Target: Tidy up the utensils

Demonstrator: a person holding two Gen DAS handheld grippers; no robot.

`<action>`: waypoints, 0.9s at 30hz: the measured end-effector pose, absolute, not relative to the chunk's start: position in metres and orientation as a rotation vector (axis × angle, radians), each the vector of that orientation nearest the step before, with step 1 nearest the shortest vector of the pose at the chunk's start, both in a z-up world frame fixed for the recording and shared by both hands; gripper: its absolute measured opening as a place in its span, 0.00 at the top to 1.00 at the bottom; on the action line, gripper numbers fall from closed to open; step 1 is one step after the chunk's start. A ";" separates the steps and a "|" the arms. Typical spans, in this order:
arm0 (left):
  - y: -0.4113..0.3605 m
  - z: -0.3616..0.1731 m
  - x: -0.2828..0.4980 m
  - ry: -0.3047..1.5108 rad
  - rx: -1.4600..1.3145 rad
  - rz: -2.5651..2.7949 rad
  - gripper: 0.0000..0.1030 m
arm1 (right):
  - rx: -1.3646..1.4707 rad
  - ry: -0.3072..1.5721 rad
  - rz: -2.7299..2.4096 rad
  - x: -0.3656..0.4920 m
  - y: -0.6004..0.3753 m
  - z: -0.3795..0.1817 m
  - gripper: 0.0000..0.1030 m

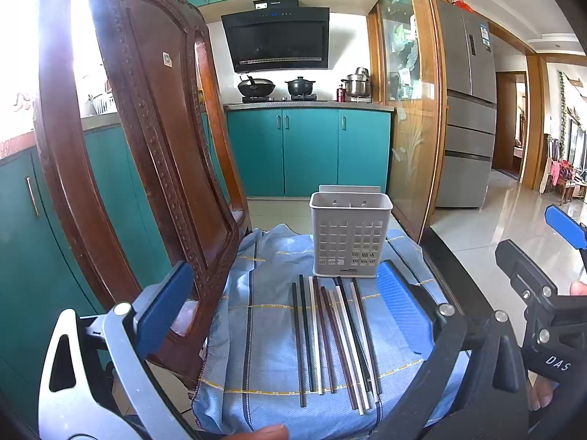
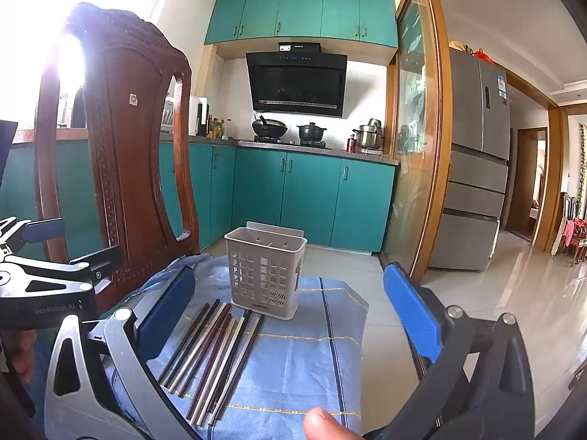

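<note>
Closest to the lens in the left wrist view is a fingertip (image 1: 271,431) poking in at 6 o'clock, then the left gripper (image 1: 286,311) with its blue fingers (image 1: 165,304) spread wide and nothing between the pads. Chopsticks (image 1: 335,337), a mix of dark, brown and white ones, lie side by side on the blue cloth (image 1: 256,330) right in the gap, roughly dead centre. Just past their far tips, around 12 o'clock from them, stands the grey utensil holder (image 1: 350,238), upright, looks empty from here. A carved wooden chair back (image 1: 146,146) fills the 9 to 10 o'clock side. The right gripper's body shows at 3 o'clock.

From the right wrist view, the right gripper (image 2: 290,315) is also wide open and holding nothing. The chopsticks (image 2: 216,352) sit toward 7 o'clock, near its left finger, and the holder (image 2: 266,275) is at centre. Kitchen cabinets (image 2: 312,198) and a fridge (image 2: 473,168) are well behind.
</note>
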State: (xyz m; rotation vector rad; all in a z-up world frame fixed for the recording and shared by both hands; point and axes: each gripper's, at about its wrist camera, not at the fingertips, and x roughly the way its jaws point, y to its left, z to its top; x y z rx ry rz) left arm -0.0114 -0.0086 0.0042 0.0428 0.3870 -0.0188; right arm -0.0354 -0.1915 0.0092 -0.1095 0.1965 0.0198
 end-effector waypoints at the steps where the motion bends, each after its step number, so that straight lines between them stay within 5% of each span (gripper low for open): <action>1: -0.009 0.004 -0.011 0.387 0.044 -0.020 0.04 | -0.110 0.195 0.019 -0.036 -0.192 0.009 0.02; 27: -0.013 0.004 -0.013 0.395 0.050 -0.026 0.04 | -0.122 0.183 0.011 -0.043 -0.189 0.012 0.02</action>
